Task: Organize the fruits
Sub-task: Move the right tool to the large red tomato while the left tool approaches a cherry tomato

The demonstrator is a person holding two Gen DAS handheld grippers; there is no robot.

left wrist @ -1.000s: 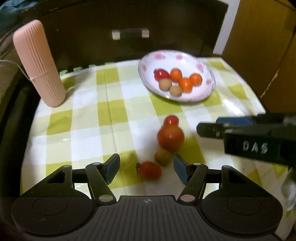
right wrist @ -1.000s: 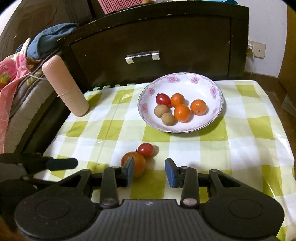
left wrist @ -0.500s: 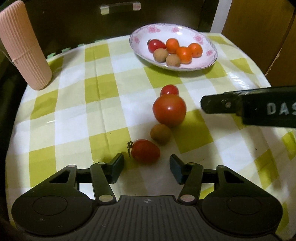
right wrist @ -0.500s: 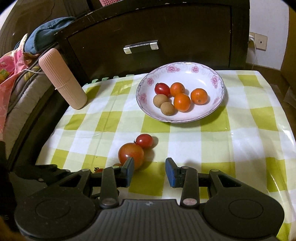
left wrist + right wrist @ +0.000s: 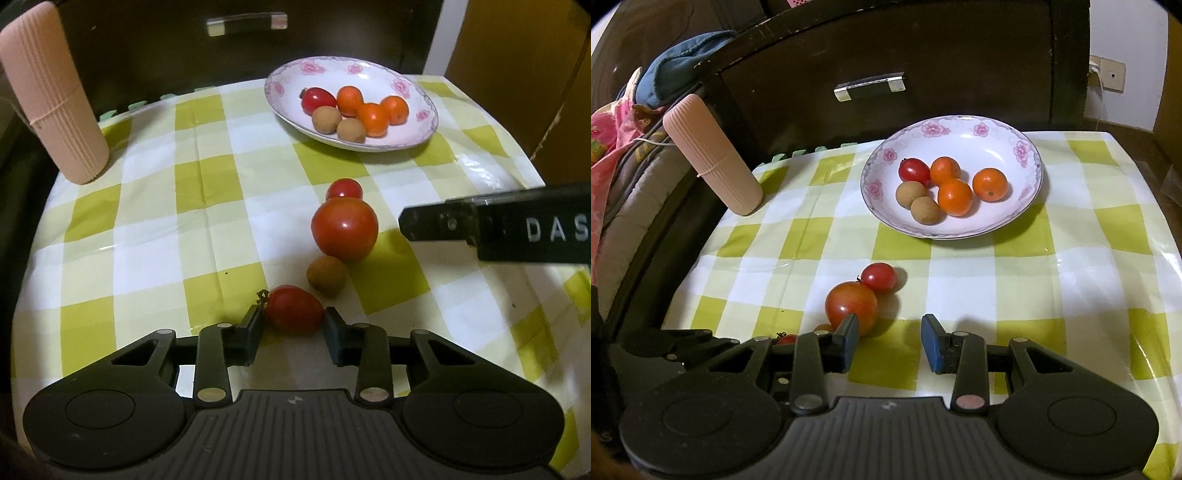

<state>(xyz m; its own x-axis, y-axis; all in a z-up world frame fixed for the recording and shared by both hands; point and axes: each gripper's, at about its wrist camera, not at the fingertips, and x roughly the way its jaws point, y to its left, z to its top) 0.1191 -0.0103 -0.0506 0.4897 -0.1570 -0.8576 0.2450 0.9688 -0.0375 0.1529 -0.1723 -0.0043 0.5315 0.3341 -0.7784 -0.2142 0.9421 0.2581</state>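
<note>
Left gripper (image 5: 293, 326) closing around small tomato (image 5: 293, 309), contact unclear, right gripper (image 5: 890, 341) apart, empty, brown fruit (image 5: 823, 327) half hidden.

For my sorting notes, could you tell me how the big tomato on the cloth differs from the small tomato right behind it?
The big tomato is much larger and orange-red; the small tomato is deeper red. The big one sits nearer the cameras, the small one nearer the plate. Both are round, glossy and loose on the checked cloth.

Glossy plastic checked cloth (image 5: 192, 184) on the bench, glazed ceramic plate (image 5: 993, 147), shiny smooth tomato (image 5: 345, 227), matt rough brown fruit (image 5: 327, 275), ribbed matt pink cylinder (image 5: 51, 96), dark wood drawer (image 5: 923, 48), metal handle (image 5: 870, 86), matt black plastic tool (image 5: 293, 328)
</note>
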